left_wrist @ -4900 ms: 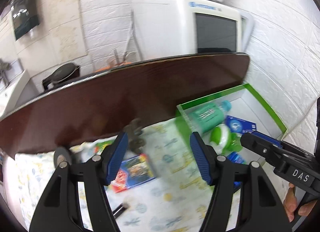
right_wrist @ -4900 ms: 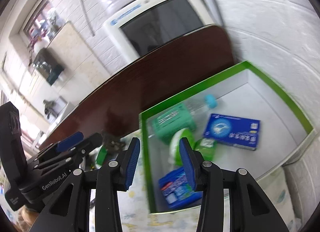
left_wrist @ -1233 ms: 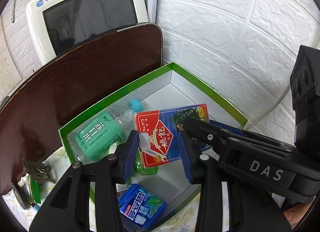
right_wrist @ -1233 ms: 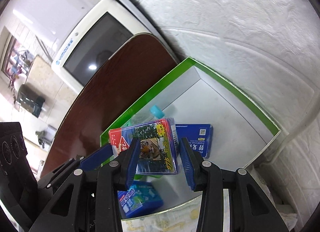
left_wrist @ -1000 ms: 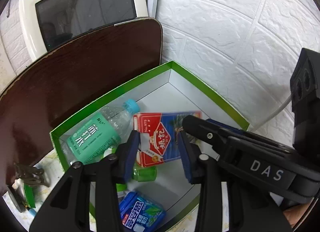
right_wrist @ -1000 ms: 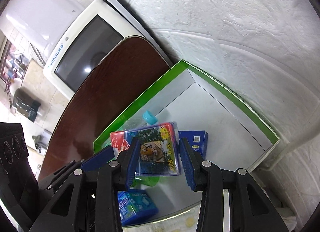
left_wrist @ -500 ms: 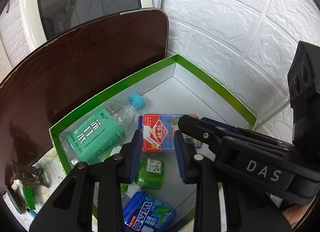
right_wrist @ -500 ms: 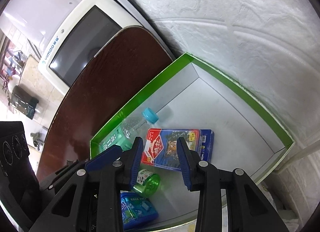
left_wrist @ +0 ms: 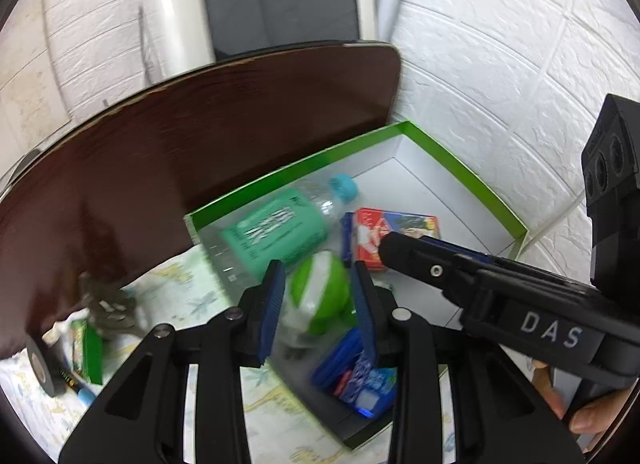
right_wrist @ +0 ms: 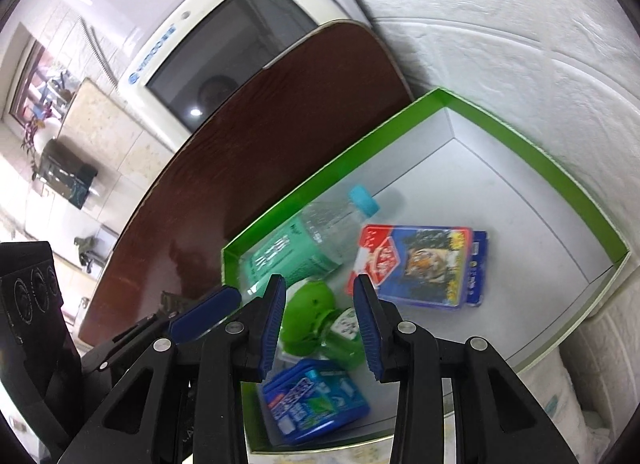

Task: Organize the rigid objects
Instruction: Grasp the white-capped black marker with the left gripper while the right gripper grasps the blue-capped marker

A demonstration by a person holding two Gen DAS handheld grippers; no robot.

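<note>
A green-rimmed box (left_wrist: 472, 178) (right_wrist: 532, 152) stands against the white wall. In it lie a green-labelled water bottle (left_wrist: 276, 230) (right_wrist: 304, 248), a red and blue card pack (left_wrist: 394, 226) (right_wrist: 420, 264) resting on a blue box (right_wrist: 478, 264), a green and white container (left_wrist: 320, 296) (right_wrist: 308, 316) and a blue gum box (left_wrist: 356, 380) (right_wrist: 316, 396). My left gripper (left_wrist: 318, 308) is open and empty, above the box's near side. My right gripper (right_wrist: 320, 320) is open and empty, also above the near side; it shows in the left wrist view (left_wrist: 404, 244).
A dark brown board (left_wrist: 192, 136) leans behind the box, with a white monitor (left_wrist: 276, 0) behind it. On the patterned cloth (left_wrist: 188, 304) to the left lie a black tape roll (left_wrist: 40, 360), a green packet (left_wrist: 86, 348) and a metal clip (left_wrist: 108, 304).
The card pack left the grippers and now lies flat in the box on the blue box. Both grippers have pulled back toward the near side and the view has swung left.
</note>
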